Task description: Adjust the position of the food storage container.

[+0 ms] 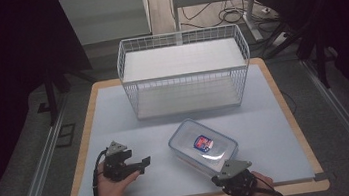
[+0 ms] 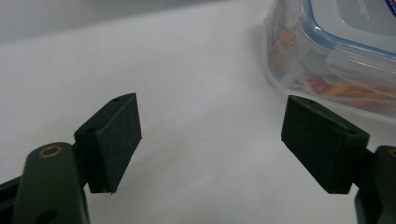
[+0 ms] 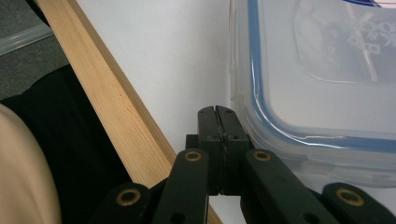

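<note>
A clear plastic container (image 1: 204,147) with a blue-rimmed lid and a red-and-blue label lies on the white mat, in front of the basket. My left gripper (image 1: 142,165) rests on the mat to its left, pointing at it, open and holding nothing. In the left gripper view the two pads (image 2: 114,140) stand wide apart, with the container (image 2: 336,51) beyond them at the upper right. My right gripper (image 1: 218,175) sits at the container's near corner. In the right gripper view its jaws (image 3: 217,114) are shut together beside the container's rim (image 3: 261,107), with nothing between them.
A white wire basket (image 1: 184,71) stands at the back of the table, with nothing in it. The wooden table edge (image 3: 112,102) runs close behind my right gripper. The mat (image 1: 115,120) lies bare on the left. Dark floor and cables lie beyond the table.
</note>
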Demonstrator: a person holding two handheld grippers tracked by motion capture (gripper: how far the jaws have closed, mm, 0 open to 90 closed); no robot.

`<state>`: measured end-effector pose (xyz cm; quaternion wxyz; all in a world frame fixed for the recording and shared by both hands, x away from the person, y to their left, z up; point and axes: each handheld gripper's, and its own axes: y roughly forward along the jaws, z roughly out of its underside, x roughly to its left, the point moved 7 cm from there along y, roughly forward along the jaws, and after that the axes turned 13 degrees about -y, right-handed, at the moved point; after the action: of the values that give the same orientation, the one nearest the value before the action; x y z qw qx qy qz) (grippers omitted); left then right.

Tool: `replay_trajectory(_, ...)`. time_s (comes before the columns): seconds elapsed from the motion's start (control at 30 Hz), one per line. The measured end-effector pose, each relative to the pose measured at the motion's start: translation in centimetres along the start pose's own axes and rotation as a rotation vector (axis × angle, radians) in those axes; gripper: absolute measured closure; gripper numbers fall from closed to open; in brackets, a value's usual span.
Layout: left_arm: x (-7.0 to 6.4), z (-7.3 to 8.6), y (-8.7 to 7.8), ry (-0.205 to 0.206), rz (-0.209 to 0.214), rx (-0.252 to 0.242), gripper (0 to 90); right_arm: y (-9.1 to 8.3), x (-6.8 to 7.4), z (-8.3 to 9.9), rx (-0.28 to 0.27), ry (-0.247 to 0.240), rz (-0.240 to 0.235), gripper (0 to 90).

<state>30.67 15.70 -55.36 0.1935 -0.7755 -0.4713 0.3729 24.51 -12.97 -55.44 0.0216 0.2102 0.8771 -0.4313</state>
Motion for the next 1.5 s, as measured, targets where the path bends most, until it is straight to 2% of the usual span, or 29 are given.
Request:
replay_trajectory(0.23, 0.0, 0.0, 0.0, 0.003, -0.001, 0.003, 19.7, -0.1, -0.2, 0.1, -0.006, 0.009, 0.023, 90.0)
replay_trajectory(0.43, 0.1, 0.0, 0.1, 0.000, -0.001, 0.005, 19.7, -0.7, -1.6, 0.8, 0.001, 0.045, 0.066, 90.0)
replay_trajectory(0.63, 0.1, 0.1, 0.2, 0.002, -0.002, 0.007, 19.7, -1.0, -2.4, 1.1, 0.000, 0.056, 0.086, 90.0)
replay_trajectory(1.03, 0.1, 0.0, 0.3, 0.006, -0.003, 0.010, 19.7, -1.9, -6.0, 3.1, 0.017, 0.105, 0.149, 90.0)
replay_trajectory(1.13, 0.2, 0.0, 0.3, 0.005, -0.003, 0.010, 19.7, -2.0, -6.6, 3.3, 0.018, 0.118, 0.156, 90.0)
replay_trajectory(1.4, 0.3, -0.2, 0.3, 0.009, -0.006, 0.008, 19.6, -2.2, -9.2, 4.2, 0.017, 0.166, 0.186, 90.0)
replay_trajectory(1.5, 0.3, -0.2, 0.2, 0.012, -0.006, 0.005, 19.6, -2.2, -9.6, 4.4, 0.011, 0.171, 0.183, 90.0)
